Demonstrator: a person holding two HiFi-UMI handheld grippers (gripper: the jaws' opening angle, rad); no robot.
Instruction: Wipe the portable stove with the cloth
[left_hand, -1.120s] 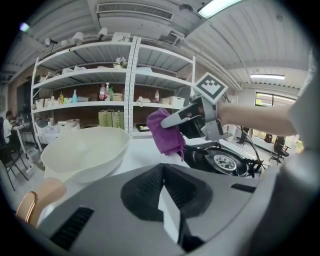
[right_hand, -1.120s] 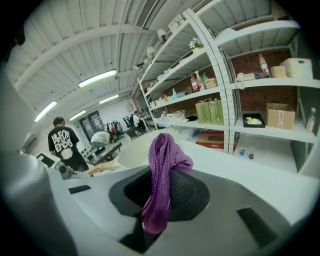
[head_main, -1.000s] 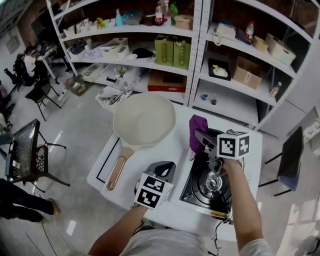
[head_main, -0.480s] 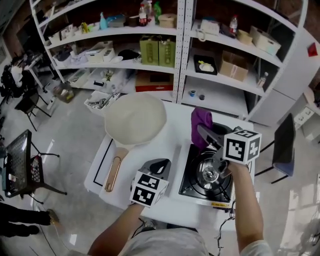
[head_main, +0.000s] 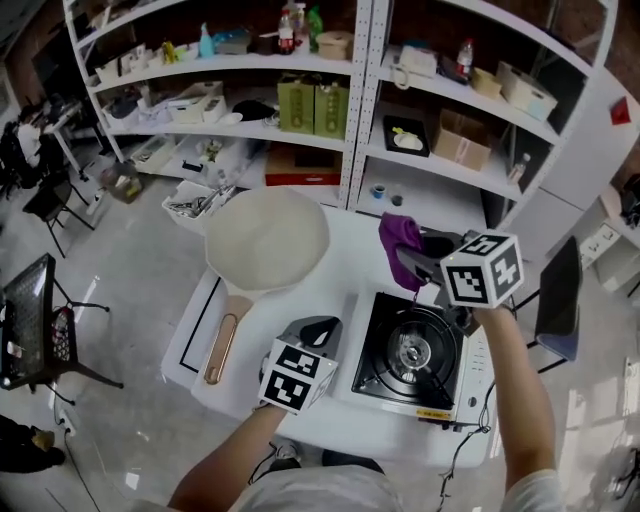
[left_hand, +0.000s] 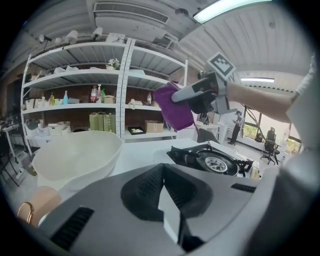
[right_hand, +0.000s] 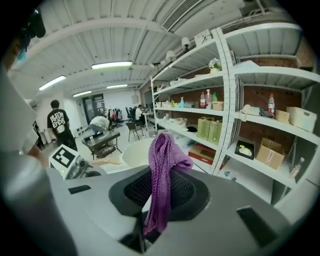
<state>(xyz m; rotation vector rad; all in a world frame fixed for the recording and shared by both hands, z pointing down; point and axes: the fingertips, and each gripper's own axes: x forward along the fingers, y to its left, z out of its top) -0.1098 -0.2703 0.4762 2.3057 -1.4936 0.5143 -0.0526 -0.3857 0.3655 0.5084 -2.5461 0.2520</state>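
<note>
The black portable stove (head_main: 410, 355) sits on the right half of the white table (head_main: 350, 285), its burner in full view. A purple cloth (head_main: 398, 240) hangs above the stove's far edge, and my right gripper (head_main: 415, 268) is shut on it. In the right gripper view the cloth (right_hand: 162, 165) drapes up and over from the pinched jaws of the right gripper (right_hand: 148, 227). My left gripper (head_main: 318, 335) rests low at the table's middle, left of the stove, shut with nothing in it. From the left gripper view, the stove (left_hand: 210, 161) lies ahead right, with the cloth (left_hand: 174, 107) held above it.
A large white pan (head_main: 268, 238) with a copper handle (head_main: 222, 345) fills the table's left side. White shelving (head_main: 370, 110) with boxes and bottles stands behind the table. A dark chair (head_main: 555, 300) is at the right. People (right_hand: 59, 125) are far off in the room.
My right gripper has risen with the cloth and pulled back toward the stove's far edge, uncovering the burner. The left gripper has stayed put.
</note>
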